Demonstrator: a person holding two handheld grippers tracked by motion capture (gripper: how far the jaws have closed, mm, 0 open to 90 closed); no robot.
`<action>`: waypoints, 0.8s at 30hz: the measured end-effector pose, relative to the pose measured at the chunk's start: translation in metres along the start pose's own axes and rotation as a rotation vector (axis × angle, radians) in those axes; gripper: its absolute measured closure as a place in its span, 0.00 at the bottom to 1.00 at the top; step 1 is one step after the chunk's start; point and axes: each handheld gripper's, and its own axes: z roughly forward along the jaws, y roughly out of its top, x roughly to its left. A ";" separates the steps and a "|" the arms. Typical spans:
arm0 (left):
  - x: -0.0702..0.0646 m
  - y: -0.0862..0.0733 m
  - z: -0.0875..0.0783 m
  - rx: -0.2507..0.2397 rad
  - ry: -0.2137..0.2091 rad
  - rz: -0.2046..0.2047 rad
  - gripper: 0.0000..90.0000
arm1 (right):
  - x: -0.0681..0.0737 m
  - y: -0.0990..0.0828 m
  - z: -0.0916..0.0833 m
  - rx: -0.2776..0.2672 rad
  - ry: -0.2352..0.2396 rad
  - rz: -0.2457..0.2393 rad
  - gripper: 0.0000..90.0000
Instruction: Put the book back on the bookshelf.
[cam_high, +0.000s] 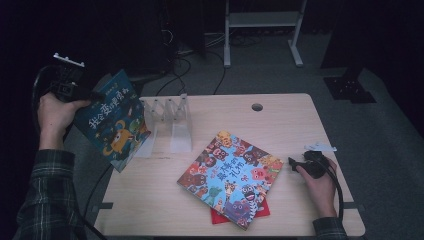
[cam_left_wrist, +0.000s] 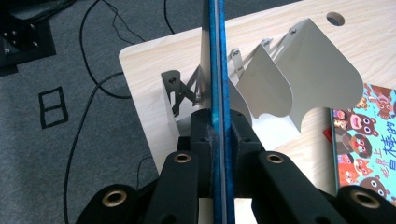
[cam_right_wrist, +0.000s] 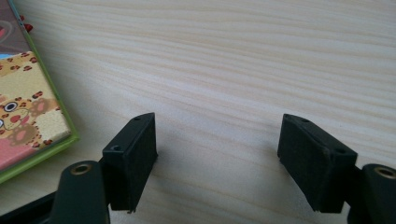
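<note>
We are carrying a blue picture book toward the metal book rack, and that is the step in hand: getting the first book filed upright between the dividers. In the high view the book is at the left of the frame, tilted and overhanging the left edge of the desk, just beside the rack and not yet in it. The left gripper is clamping it at its upper left edge; in the left gripper view the fingers are pressing narrow on either face of the thin blue cover, which is running straight up the middle of that frame with the rack's curved silver dividers showing behind it. The right gripper is resting low at the right of the desk in the high view, and in the right gripper view its fingers are standing wide apart over bare wood, holding nothing. A second picture book is lying flat at the centre of the desk, on top of something red that is peeking out at its lower edge. For the next move, we judge, we are needing to bring the held book upright, line its lower edge with a gap between two dividers, and lower it in before loosening the grip; a slanted approach could knock the light rack aside.
</note>
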 end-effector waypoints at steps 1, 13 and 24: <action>0.000 0.001 0.001 0.005 0.002 0.000 0.92 | 0.000 0.000 0.000 0.000 0.000 0.000 0.30; -0.001 0.009 0.008 0.007 0.007 0.011 0.90 | 0.000 0.000 0.000 0.000 0.004 -0.003 0.30; 0.002 0.006 -0.012 -0.057 -0.025 0.003 0.87 | 0.000 0.000 0.000 0.000 0.004 -0.005 0.30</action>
